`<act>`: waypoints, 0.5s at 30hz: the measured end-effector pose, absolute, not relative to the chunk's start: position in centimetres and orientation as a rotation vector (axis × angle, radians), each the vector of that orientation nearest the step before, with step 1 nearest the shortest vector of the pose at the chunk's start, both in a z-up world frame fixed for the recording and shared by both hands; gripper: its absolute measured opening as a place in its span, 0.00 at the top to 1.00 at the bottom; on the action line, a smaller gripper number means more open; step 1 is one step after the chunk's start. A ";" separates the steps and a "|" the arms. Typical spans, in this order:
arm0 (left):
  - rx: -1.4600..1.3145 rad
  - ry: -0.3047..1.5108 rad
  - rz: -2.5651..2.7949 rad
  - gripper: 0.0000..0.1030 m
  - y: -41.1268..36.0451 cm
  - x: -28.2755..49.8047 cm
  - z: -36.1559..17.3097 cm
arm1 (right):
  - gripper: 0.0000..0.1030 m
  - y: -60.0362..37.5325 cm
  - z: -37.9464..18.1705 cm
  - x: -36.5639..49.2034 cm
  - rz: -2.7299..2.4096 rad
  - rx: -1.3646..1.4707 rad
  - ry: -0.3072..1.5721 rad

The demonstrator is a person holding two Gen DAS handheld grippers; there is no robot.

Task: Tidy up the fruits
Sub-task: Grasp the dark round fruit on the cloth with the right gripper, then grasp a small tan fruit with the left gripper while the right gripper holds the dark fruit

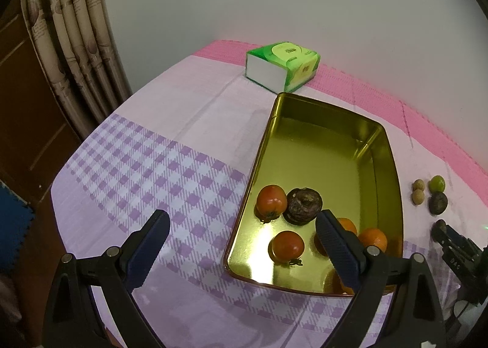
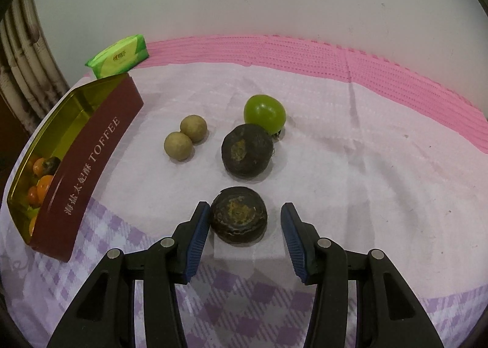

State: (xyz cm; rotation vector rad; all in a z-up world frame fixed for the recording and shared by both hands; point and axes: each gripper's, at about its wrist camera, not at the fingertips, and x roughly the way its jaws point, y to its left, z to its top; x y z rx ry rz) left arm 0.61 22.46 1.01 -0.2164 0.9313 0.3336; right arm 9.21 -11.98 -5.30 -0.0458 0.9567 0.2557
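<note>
A gold-lined tin (image 1: 323, 165) holds two red-orange fruits (image 1: 271, 201), a dark wrinkled fruit (image 1: 303, 206) and some oranges (image 1: 373, 238). My left gripper (image 1: 242, 215) hangs open and empty over the tin's near left corner. To the right of the tin (image 2: 91, 146), on the cloth, lie a green fruit (image 2: 264, 114), two tan round fruits (image 2: 193, 128) and a dark fruit (image 2: 247, 149). A second dark fruit (image 2: 238, 215) lies between the fingers of my right gripper (image 2: 245, 207). The left pad is at its side; a gap shows at the right pad.
A green tissue pack (image 1: 282, 66) sits behind the tin near the wall. The table carries a lilac checked cloth over a pink mat (image 2: 396, 73). A curtain (image 1: 76, 43) hangs at the left, past the table edge.
</note>
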 end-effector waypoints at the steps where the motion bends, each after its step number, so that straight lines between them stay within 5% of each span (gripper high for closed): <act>1: -0.211 0.932 0.334 0.08 22.4 0.6 0.9 | 0.53 -11.9 -5.4 9.2 0.258 -0.049 0.952; 3: -0.193 0.933 0.335 0.08 22.2 0.6 0.9 | 0.63 -11.7 -5.4 9.3 0.273 -0.053 0.945; 15: -0.117 0.918 0.200 0.08 17.0 2.1 1.8 | 0.64 -13.3 -5.5 9.6 0.226 -0.056 0.911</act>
